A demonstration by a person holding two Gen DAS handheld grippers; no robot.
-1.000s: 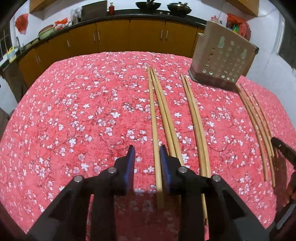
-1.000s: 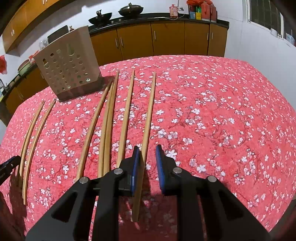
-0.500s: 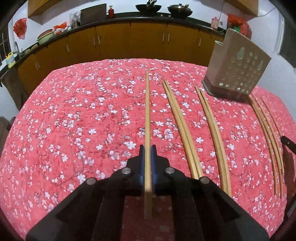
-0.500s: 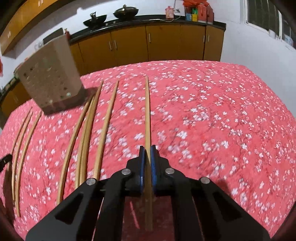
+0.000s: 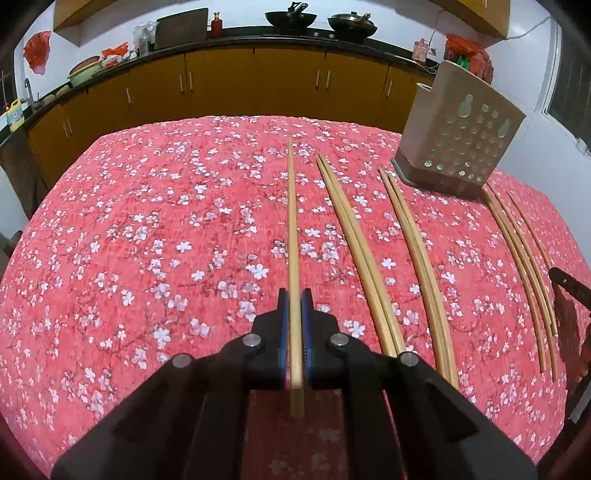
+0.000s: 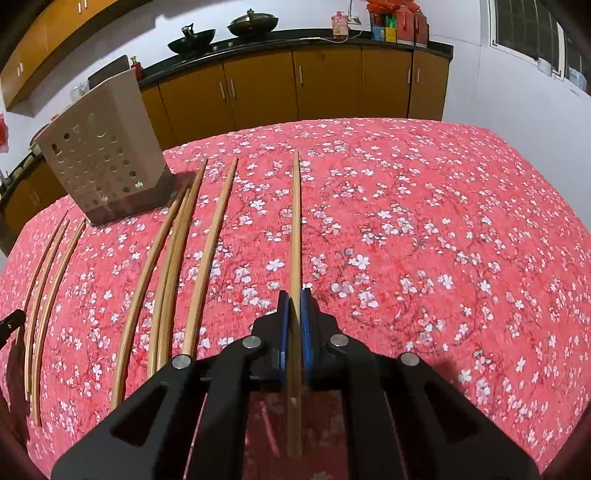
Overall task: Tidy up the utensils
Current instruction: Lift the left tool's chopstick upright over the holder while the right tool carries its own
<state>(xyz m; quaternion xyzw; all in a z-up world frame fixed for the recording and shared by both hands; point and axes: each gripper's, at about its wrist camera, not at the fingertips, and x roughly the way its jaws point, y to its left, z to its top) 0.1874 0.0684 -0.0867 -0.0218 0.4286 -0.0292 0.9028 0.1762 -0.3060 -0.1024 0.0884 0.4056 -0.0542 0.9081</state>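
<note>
Clamped between the blue pads of the left gripper is a single wooden chopstick, which is gripped near its thick end; a short stub is seen behind the pads and the long tapered part points straight ahead over the red floral tablecloth. Whether its far tip is touching the cloth cannot be told. To its right, two pairs of chopsticks are laid on the cloth, roughly parallel and a little apart from each other. Further right, a looser group of thinner chopsticks is spread out beyond the perforated utensil holder, which is set upright near the far right of the table.

On the other side, the right gripper is likewise closed on one chopstick, held near its thick end and directed forward above the cloth. In the right wrist view, the remaining loose chopsticks are seen to its left, with the holder standing at their far ends, its base just beside the nearest tips. Three thinner sticks are laid near the left edge of the table.

Wooden kitchen cabinets are seen along the back wall, with two dark woks placed on the counter.
</note>
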